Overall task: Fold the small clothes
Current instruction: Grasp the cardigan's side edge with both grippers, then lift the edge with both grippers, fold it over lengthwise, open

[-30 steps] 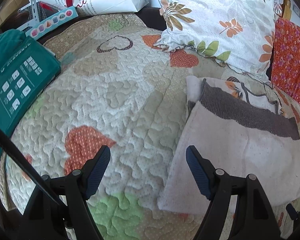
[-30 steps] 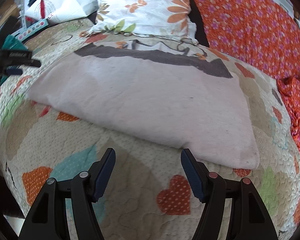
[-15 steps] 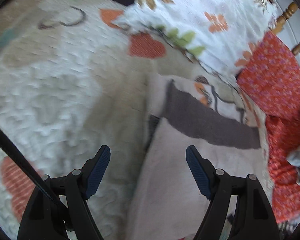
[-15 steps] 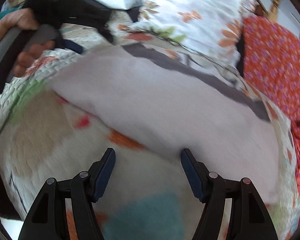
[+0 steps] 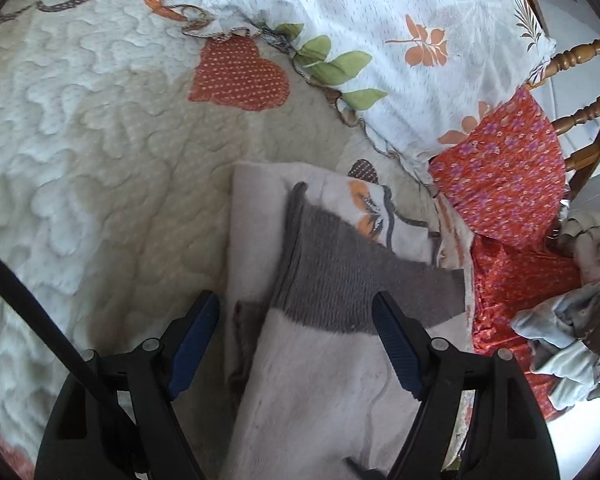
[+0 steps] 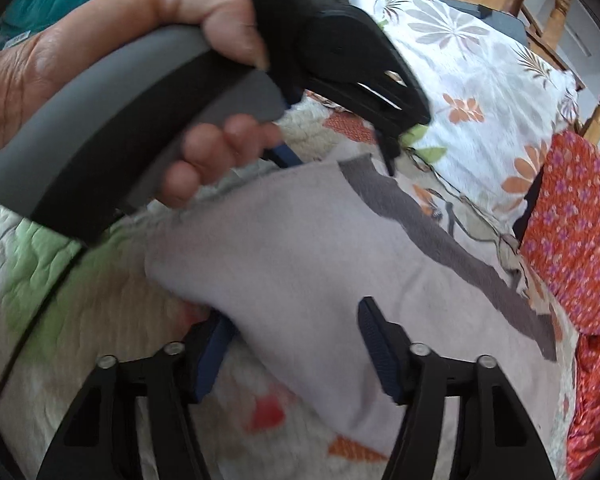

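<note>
Now reaching in for the first grasp: pale garment (image 5: pixel 320 392) lies flat on the bed quilt (image 5: pixel 100 152), grey band toward the pillow (image 5: pixel 400 20). Left tool (image 5: pixel 296 344) spread apart over the band end, gripping nothing. Right tool (image 6: pixel 292 350) just been closing, straddling the near edge (image 6: pixel 220 304), not yet pinching. Next: bite both ends, then lift and fold over.

Garment (image 5: pixel 320 380): lies on the quilt (image 5: pixel 100 160).
Pillow (image 5: pixel 400 40): behind the garment, at the quilt's far edge.
</note>
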Demonstrator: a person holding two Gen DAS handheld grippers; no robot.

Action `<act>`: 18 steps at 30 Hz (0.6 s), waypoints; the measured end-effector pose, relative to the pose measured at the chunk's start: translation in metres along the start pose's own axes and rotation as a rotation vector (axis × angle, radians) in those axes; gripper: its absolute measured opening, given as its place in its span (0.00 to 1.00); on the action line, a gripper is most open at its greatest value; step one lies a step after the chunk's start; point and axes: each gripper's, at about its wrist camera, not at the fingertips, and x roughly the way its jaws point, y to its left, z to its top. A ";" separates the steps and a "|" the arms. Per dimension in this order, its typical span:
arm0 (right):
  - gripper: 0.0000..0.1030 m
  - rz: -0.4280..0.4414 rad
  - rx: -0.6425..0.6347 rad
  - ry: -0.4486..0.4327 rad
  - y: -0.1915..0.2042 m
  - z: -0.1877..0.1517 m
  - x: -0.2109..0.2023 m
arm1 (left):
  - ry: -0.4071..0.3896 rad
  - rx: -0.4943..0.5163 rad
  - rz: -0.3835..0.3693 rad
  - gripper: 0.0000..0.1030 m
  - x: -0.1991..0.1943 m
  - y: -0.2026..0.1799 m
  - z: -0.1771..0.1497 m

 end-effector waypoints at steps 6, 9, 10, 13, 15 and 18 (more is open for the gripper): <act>0.18 0.023 -0.039 -0.002 0.015 0.011 0.009 | 0.042 0.003 0.012 0.20 0.010 -0.002 0.002; 0.09 0.031 -0.019 -0.014 0.009 0.011 0.004 | 0.029 -0.005 0.049 0.13 0.009 -0.006 0.002; 0.09 0.037 0.002 -0.023 0.003 0.011 0.000 | 0.019 -0.002 0.059 0.12 0.007 -0.011 0.002; 0.08 0.020 0.056 -0.068 -0.021 0.010 -0.023 | -0.030 0.043 0.064 0.12 -0.006 -0.042 0.000; 0.08 0.001 0.069 -0.090 -0.041 0.007 -0.037 | -0.054 0.080 0.052 0.12 -0.010 -0.072 -0.003; 0.08 -0.044 0.087 -0.112 -0.079 -0.005 -0.061 | -0.040 0.164 0.049 0.12 0.004 -0.136 0.004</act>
